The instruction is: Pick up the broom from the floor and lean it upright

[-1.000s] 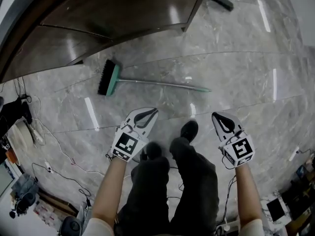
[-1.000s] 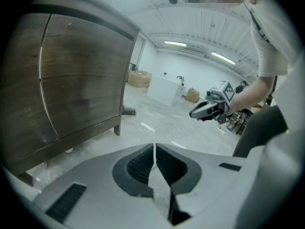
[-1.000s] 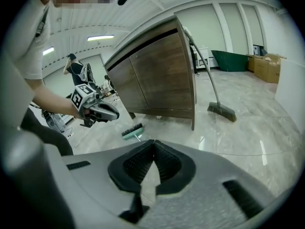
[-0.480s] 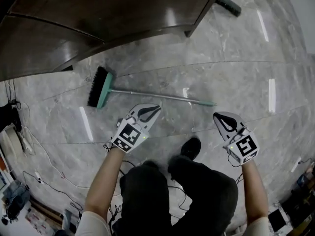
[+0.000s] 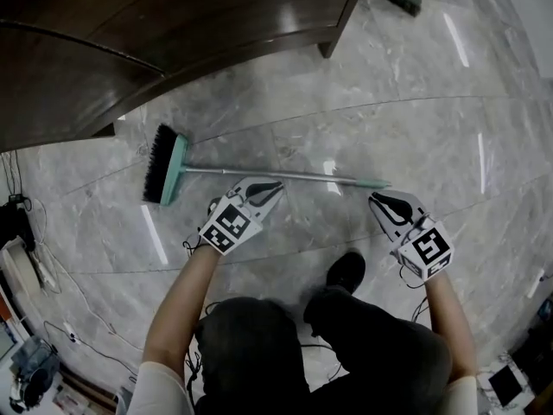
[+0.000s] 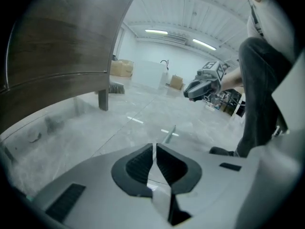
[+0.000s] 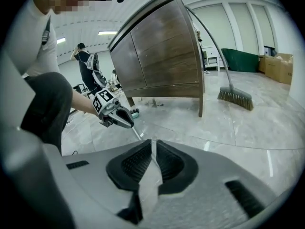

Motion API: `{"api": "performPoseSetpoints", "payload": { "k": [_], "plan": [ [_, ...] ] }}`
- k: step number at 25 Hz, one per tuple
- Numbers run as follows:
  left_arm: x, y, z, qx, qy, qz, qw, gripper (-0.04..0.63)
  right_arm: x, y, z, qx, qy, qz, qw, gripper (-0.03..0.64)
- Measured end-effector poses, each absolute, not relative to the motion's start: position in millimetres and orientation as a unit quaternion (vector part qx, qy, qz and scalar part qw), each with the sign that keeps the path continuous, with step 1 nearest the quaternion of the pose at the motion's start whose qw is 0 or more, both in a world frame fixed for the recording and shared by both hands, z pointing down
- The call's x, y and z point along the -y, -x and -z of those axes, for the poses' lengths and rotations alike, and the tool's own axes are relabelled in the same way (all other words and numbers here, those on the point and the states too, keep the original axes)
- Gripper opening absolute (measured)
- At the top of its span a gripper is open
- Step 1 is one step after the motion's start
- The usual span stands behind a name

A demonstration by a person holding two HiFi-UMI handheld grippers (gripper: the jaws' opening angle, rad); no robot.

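Broom [image 5: 175,169] teal-headed (black bristles, silver handle); floor [image 5: 389,102] grey marbled; cabinet [image 5: 173,24] dark brown.

1. Left gripper [image 5: 278,185]: white shell, black ribbed pads [image 6: 138,163], and a cube [image 5: 230,226] with black-and-white square markers.
2. Right gripper [image 5: 377,201]: the same white shell, black pads and marker cube [image 5: 429,251].
3. Short white sleeves [image 5: 162,386].
4. Dark grey trousers [image 5: 259,353] and a black shoe [image 5: 347,271].
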State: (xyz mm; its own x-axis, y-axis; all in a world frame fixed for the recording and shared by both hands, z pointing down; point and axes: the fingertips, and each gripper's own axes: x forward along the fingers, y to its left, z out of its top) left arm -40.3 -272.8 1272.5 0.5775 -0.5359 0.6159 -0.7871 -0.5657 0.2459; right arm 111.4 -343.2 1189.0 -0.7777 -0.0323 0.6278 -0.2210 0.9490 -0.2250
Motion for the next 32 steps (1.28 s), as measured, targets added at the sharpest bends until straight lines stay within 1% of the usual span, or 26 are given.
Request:
{"api": "performPoseSetpoints", "payload": {
  "k": [7,10,11,13,20,27,28,29,32],
  "plan": [
    [279.7,36.6,-1308.5,0.344,-0.859,-0.302,0.23,0.017,332.3,-119.2,-1227.9,0.931,-0.071,-0.156,0.323,0.031],
    [282.2,37.3,-1330.5,0.333,-0.856,-0.317,0.235,0.02,324.8,-118.9,-1243.5,0.931,-0.071,-0.163,0.318,0.031],
    [282.1,37.1,-1338.7,0.33,-0.855,-0.32,0.241,0.039,320.6,-118.5,-1247.6,0.931,-0.07,-0.166,0.317,0.031],
    [281.7,35.3,-1352.1,0.321,-0.853,-0.33,0.246,0.115,311.4,-118.1,-1255.4,0.931,-0.065,-0.172,0.316,0.031],
    [279.4,33.0,-1381.3,0.257,-0.852,-0.409,0.2,0.14,300.6,-118.8,-1267.7,0.927,-0.057,-0.18,0.323,0.031],
    [271.2,35.8,-1409.7,0.176,-0.849,-0.471,0.162,0.147,301.4,-127.1,-1270.0,0.93,-0.062,-0.18,0.314,0.029],
    [270.4,36.8,-1413.3,0.169,-0.848,-0.476,0.16,0.143,301.1,-127.9,-1271.0,0.929,-0.062,-0.181,0.315,0.029],
    [270.5,37.7,-1415.9,0.166,-0.847,-0.479,0.159,0.104,300.6,-128.9,-1272.2,0.929,-0.062,-0.181,0.316,0.028],
    [273.4,38.6,-1416.9,0.179,-0.847,-0.471,0.172,0.092,296.1,-136.0,-1276.7,0.924,-0.062,-0.184,0.329,0.025]
  ]
}}
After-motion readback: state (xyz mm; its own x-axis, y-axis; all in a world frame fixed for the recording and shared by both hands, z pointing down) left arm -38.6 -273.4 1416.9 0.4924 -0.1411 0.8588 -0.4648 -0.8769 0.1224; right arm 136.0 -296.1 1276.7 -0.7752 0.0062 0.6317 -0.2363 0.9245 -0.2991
